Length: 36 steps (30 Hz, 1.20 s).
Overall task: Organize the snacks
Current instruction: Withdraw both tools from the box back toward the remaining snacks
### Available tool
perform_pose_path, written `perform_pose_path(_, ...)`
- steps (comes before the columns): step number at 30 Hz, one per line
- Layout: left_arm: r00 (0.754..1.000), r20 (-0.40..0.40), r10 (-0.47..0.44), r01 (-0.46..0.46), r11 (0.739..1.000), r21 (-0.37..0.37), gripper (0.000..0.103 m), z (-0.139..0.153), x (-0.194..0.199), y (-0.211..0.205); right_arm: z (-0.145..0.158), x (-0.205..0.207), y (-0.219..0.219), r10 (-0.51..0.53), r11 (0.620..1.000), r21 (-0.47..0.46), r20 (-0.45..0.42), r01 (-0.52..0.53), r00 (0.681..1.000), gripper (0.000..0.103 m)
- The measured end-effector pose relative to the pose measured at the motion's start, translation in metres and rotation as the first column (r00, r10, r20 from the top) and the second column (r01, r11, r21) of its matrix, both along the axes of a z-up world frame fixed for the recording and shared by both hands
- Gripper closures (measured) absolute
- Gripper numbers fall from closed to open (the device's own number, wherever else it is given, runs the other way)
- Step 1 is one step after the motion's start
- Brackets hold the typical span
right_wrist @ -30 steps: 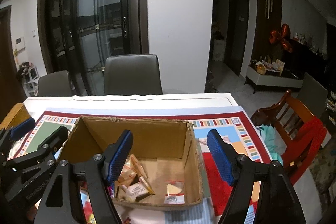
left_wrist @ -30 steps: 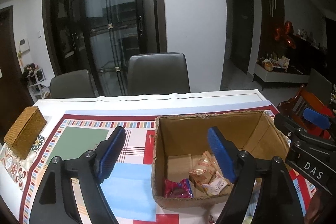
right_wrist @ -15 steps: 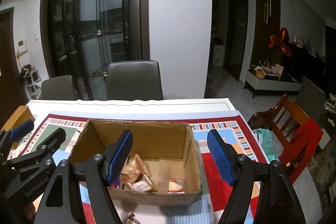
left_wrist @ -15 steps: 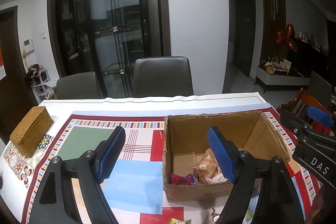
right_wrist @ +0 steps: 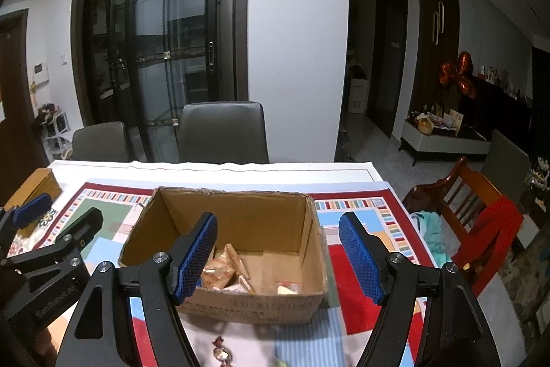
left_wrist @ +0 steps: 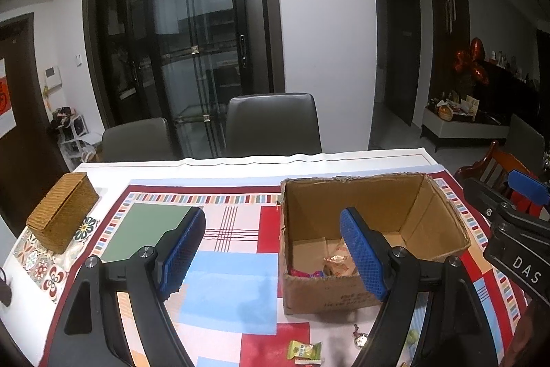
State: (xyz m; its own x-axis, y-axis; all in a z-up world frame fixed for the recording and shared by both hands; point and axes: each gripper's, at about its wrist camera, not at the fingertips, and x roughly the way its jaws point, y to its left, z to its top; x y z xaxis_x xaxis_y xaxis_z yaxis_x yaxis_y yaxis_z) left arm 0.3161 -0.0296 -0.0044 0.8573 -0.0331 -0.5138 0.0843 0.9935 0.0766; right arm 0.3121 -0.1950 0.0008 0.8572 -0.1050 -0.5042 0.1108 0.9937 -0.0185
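An open cardboard box stands on the patterned table mat and holds several wrapped snacks. The box also shows in the right wrist view with snacks inside. A green wrapped candy and a small twisted candy lie on the mat in front of the box; the twisted candy also shows in the right wrist view. My left gripper is open and empty, above the mat left of the box. My right gripper is open and empty, over the box's near side.
A woven wicker box sits at the table's left edge. Two grey chairs stand behind the table. A wooden chair with red cloth stands to the right. The mat covers most of the table.
Both grippers have pulled back and up from the box. The box looks smaller, and the loose candies on the mat in front of it have come into view.
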Motion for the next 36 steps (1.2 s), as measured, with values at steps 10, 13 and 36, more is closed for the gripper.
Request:
perform_pose_path(10, 1.0, -0.004, -0.003, 0.003, 1.0, 0.01, 0.022, -0.002, -0.021, 0.005, -0.001, -0.015, -0.003, -0.001, 1.0, 0.0, -0.002, 0.001, 1.0, 0.029)
perform_pose_path(13, 1.0, -0.011, -0.005, 0.005, 1.0, 0.011, 0.023, -0.004, -0.026, 0.005, -0.003, -0.023, -0.005, -0.005, 1.0, 0.01, -0.001, 0.005, 1.0, 0.029)
perform_pose_path(36, 0.997, -0.069, -0.038, 0.04, 0.999, 0.033, 0.023, -0.037, -0.069, -0.002, -0.028, -0.062, -0.012, -0.017, 0.999, 0.045, -0.058, 0.019, 0.998, 0.029)
